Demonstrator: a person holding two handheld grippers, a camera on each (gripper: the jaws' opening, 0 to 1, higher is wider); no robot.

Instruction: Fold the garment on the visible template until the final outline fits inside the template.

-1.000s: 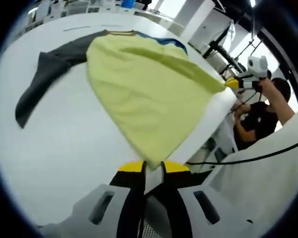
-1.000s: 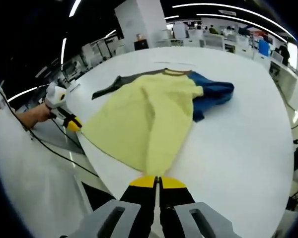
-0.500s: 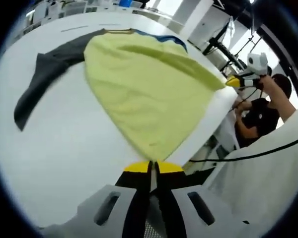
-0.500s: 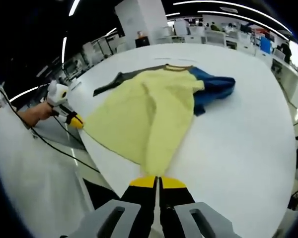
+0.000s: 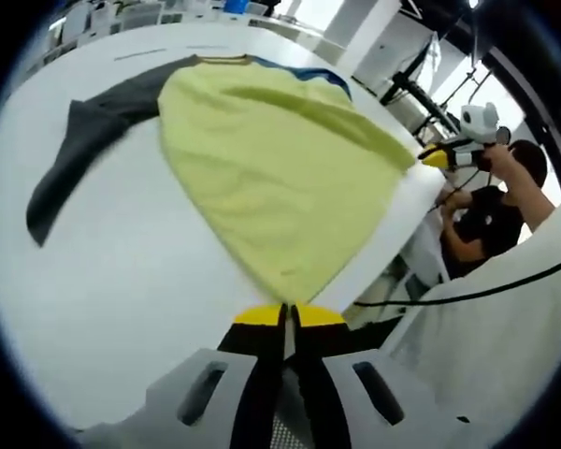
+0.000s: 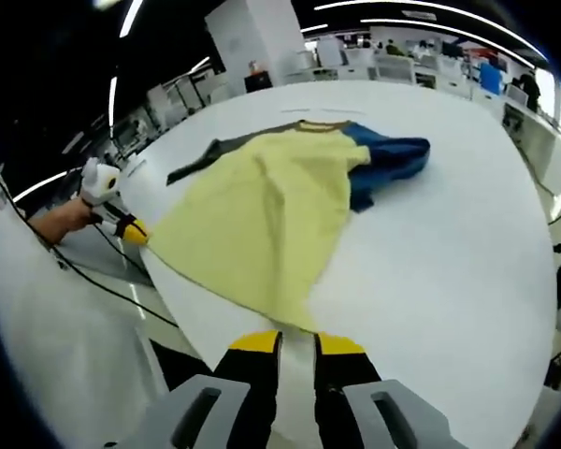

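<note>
1. While the left gripper [image 5: 285, 315] keeps its yellow-tipped jaws pressed together on a corner of the garment [image 5: 271, 159], the cloth runs straight up from its tips.
2. The right gripper [image 6: 296, 342] has its jaws parted by a clear gap, and the yellow hem ends just above them; whether they touch it, I cannot tell.
3. The garment lies spread on the white table [image 6: 449, 243], yellow body in the middle.
4. The right gripper view shows the blue sleeve [image 6: 388, 161] bunched up.
5. The left gripper view shows the dark grey sleeve [image 5: 79, 140] stretched out flat.
</note>
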